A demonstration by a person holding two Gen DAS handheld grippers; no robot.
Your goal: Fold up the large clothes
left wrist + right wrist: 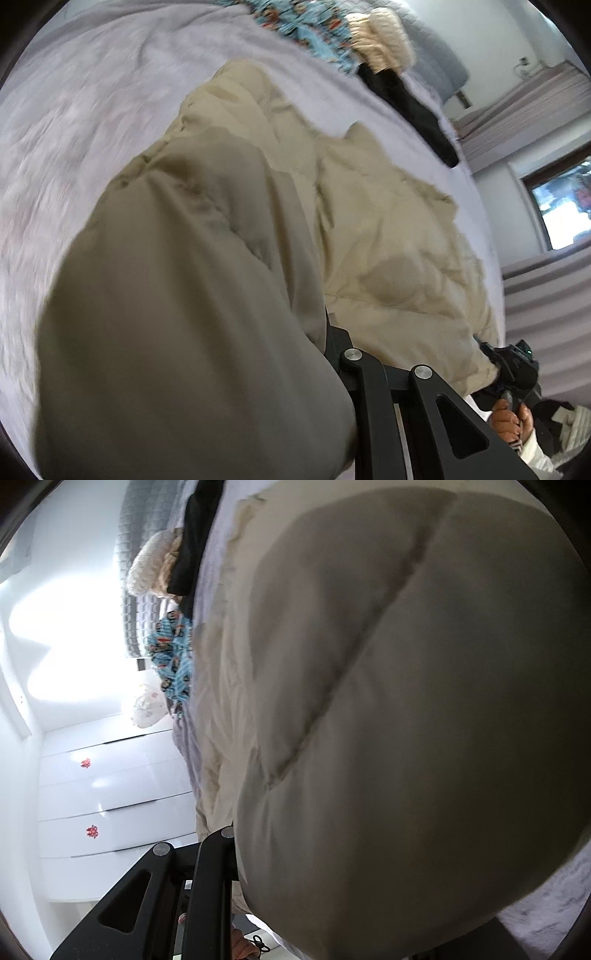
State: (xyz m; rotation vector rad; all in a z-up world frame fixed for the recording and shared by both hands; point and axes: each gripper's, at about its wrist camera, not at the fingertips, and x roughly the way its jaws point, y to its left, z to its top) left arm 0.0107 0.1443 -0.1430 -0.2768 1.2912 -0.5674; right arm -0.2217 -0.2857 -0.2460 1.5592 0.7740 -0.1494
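The bed carries the beige puffer jacket, spread across its lilac cover. Folds of the jacket drape over the left claw and right claw (fingertips hidden, so grip state cannot be determined). A black garment lies near the headboard.

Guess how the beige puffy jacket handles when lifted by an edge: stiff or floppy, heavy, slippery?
Probably floppy: the jacket lies rumpled on the bed, and the part nearest the left wrist camera drapes over the gripper. Likely light for its bulk, given the puffed quilted panels. Its smooth shell may be somewhat slippery, though blur hides the texture.
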